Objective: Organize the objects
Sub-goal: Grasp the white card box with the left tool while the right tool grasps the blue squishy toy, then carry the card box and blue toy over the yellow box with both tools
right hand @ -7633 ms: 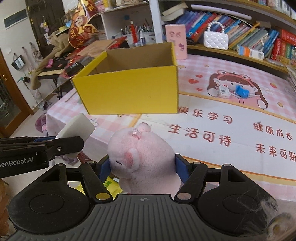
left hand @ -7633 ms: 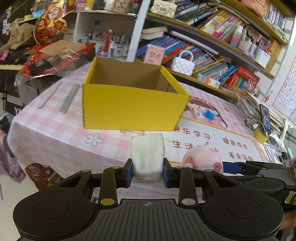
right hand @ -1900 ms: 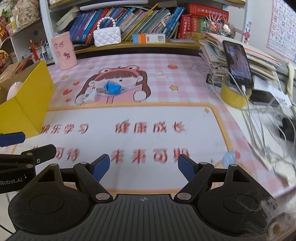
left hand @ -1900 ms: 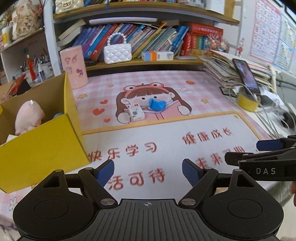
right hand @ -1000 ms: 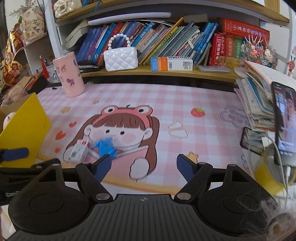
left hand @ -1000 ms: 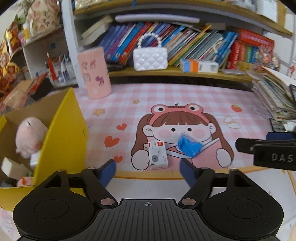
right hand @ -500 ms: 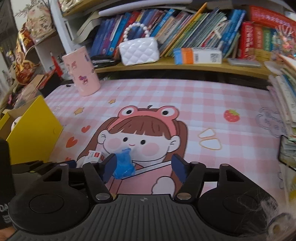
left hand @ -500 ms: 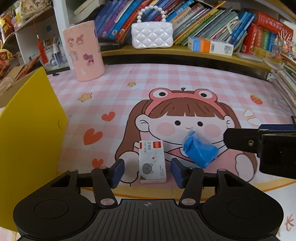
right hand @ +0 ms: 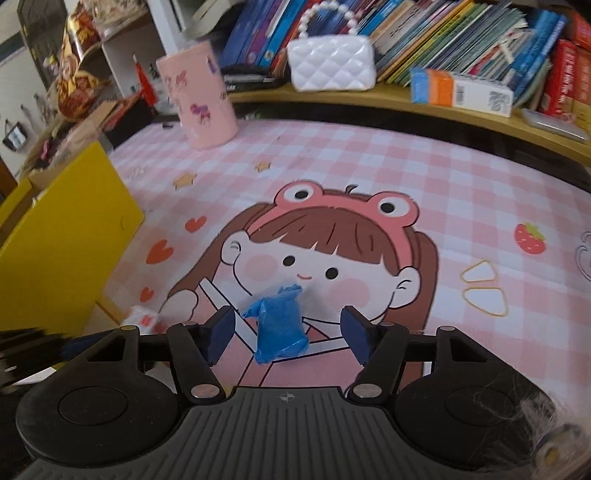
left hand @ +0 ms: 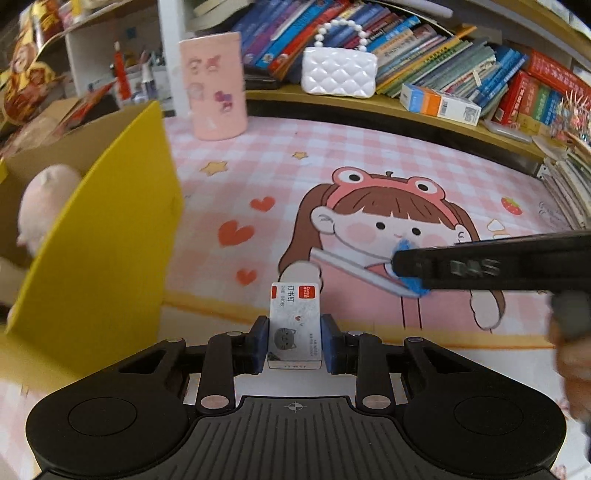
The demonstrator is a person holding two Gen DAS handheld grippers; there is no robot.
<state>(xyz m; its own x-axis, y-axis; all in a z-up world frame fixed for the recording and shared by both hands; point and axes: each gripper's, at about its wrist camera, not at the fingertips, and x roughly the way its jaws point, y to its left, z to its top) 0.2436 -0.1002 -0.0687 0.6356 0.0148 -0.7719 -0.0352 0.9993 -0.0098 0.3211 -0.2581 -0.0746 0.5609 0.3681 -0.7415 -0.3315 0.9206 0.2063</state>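
A: What's hard to see on the left?
B: The yellow box (left hand: 99, 236) is cut off; a pink plush (left hand: 44, 199) shows blurred inside.
A: And the left gripper (left hand: 294, 341)?
B: Its jaws are closing, pads against the small white box (left hand: 294, 325).
A: Right side?
B: The right gripper (right hand: 286, 332) stands apart around the blue wad (right hand: 280, 328), not touching. All lies on the pink checked mat (right hand: 369, 166), bookshelf (right hand: 461, 33) behind.

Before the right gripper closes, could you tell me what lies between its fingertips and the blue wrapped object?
Nothing lies there: in the right wrist view, the right gripper straddles the blue wrapped object, with only bare printed mat in the gaps on either side.
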